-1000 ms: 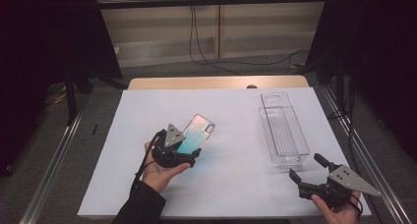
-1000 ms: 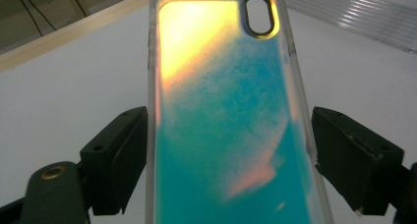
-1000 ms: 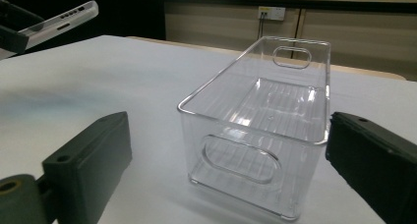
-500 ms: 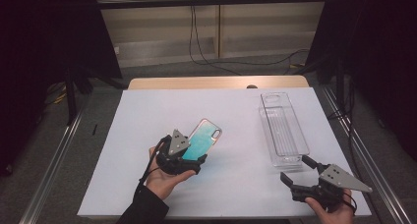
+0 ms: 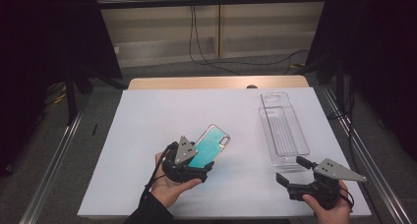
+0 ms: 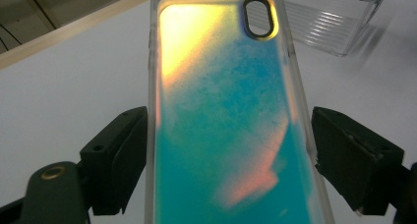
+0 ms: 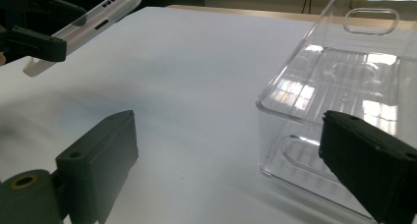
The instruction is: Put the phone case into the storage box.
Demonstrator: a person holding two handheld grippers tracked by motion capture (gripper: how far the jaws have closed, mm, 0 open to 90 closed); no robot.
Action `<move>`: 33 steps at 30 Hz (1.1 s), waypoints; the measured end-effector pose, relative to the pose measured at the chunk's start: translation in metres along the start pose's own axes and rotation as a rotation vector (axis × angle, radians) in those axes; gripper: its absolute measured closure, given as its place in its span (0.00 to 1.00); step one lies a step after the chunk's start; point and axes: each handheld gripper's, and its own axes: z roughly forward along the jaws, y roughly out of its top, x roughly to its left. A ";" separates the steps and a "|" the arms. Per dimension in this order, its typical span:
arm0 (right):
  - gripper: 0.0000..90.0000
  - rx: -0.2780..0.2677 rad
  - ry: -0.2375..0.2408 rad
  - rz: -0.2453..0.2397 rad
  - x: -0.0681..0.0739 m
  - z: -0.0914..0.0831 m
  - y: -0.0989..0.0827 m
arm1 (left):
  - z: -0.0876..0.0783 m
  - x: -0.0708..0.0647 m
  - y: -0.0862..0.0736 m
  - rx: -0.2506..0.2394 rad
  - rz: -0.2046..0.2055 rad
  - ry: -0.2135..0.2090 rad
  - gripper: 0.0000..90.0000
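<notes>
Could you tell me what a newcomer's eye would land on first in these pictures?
Most likely the phone case, its back shimmering teal and yellow, lifted at a tilt above the white table between the jaws of the left gripper. Next would be the clear plastic tray lying empty on the table's right side. The right gripper sits just short of the tray's near end, its jaws wide apart.

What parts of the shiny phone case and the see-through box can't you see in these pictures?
- Phone case: its lower end is cut off by the bottom edge of the left gripper view; in the high view the left gripper covers that end.
- Phone case's other face: turned away in the left gripper view and high view.
- Clear box: its right side runs past the edge of the right gripper view, and a jaw hides its near corner.
</notes>
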 end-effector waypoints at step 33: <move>0.16 0.162 0.077 0.046 0.040 0.061 0.034 | 0.015 -0.022 0.002 -0.004 0.029 0.014 0.19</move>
